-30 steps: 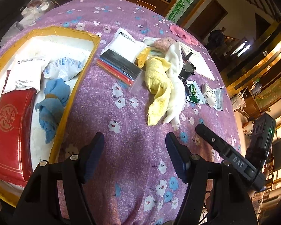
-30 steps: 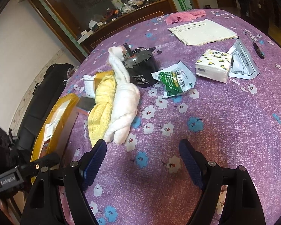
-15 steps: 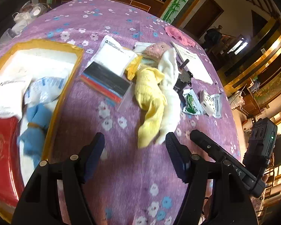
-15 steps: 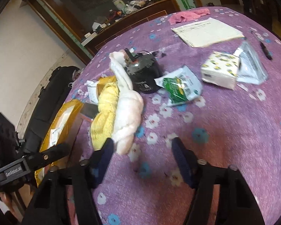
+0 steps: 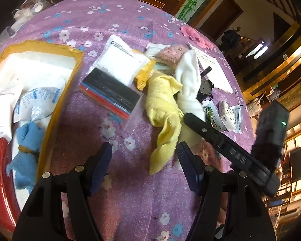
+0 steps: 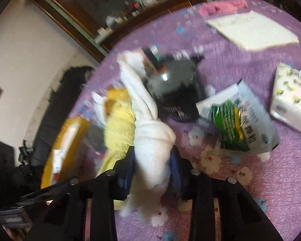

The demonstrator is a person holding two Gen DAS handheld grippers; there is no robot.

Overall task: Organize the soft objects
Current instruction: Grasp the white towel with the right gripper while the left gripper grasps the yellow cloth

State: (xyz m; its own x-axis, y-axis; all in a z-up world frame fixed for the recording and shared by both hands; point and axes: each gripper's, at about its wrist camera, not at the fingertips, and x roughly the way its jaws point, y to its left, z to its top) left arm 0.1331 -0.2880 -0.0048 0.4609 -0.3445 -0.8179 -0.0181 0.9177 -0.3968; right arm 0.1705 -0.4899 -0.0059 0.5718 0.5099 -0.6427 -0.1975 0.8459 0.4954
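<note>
A white towel (image 6: 150,132) lies rolled on the purple flowered tablecloth, beside a yellow towel (image 6: 118,128). My right gripper (image 6: 152,166) is shut on the near end of the white towel. In the left wrist view the yellow towel (image 5: 164,108) and white towel (image 5: 188,84) lie side by side ahead. My left gripper (image 5: 144,160) is open and empty, just short of the yellow towel's near tip. A blue cloth (image 5: 28,146) lies in the yellow-rimmed tray (image 5: 56,104) at left. A pink cloth (image 5: 196,38) lies at the far side.
A black motor (image 6: 176,92) stands behind the white towel. A green packet (image 6: 236,124), a tissue pack (image 6: 291,102) and papers (image 6: 252,30) lie to the right. A bag of coloured strips (image 5: 110,92) and a white pouch (image 5: 120,62) lie left of the towels.
My right gripper moved forward and closed on the white towel's near end. My left gripper moved closer to the yellow towel and stayed open.
</note>
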